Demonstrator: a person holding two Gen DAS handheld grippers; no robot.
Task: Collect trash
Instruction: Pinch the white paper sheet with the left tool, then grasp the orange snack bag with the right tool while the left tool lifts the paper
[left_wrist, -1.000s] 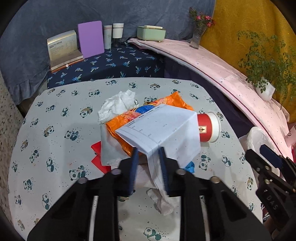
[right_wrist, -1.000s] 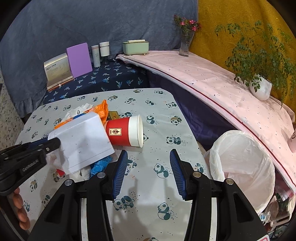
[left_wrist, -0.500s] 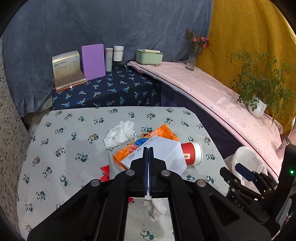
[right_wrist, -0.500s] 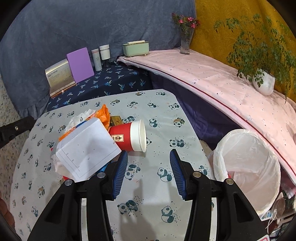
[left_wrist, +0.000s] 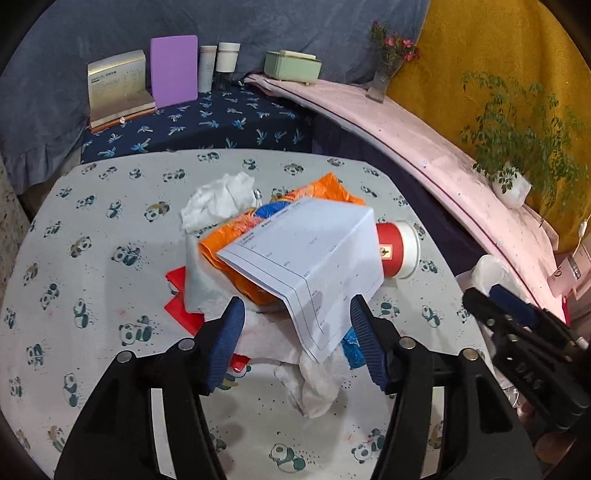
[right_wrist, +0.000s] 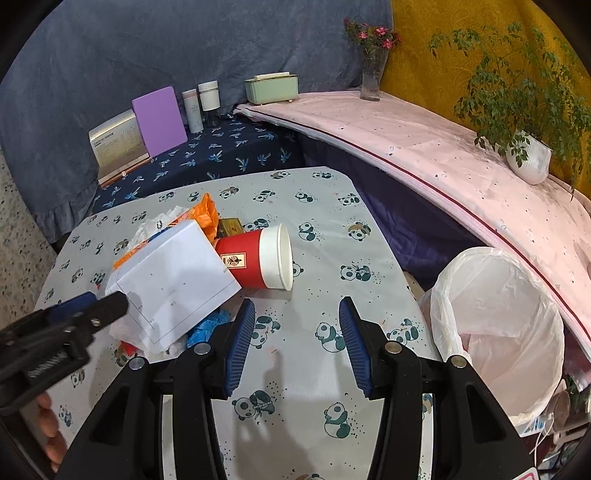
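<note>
Seemingly nothing is binned yet: the folded paper sheet (left_wrist: 314, 254), orange wrapper (left_wrist: 325, 188), tissues (left_wrist: 218, 199) and tipped red paper cup (right_wrist: 258, 258) lie heaped mid-table, while the lined bin (right_wrist: 495, 317) off the table's right edge looks nearly empty. The left gripper (left_wrist: 297, 336) is opening astride the sheet's corner without pinching it; the right gripper (right_wrist: 297, 339) hangs half-spread, holding nothing.

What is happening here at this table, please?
A person is clearing trash with two hand-held grippers. The left gripper is opening its jaws around the corner of a folded paper on a pile of wrappers and tissues, but the pads are not pressing it. The right gripper waits open and empty above the table, near a tipped red cup. A lined bin stands beside the table.
</note>
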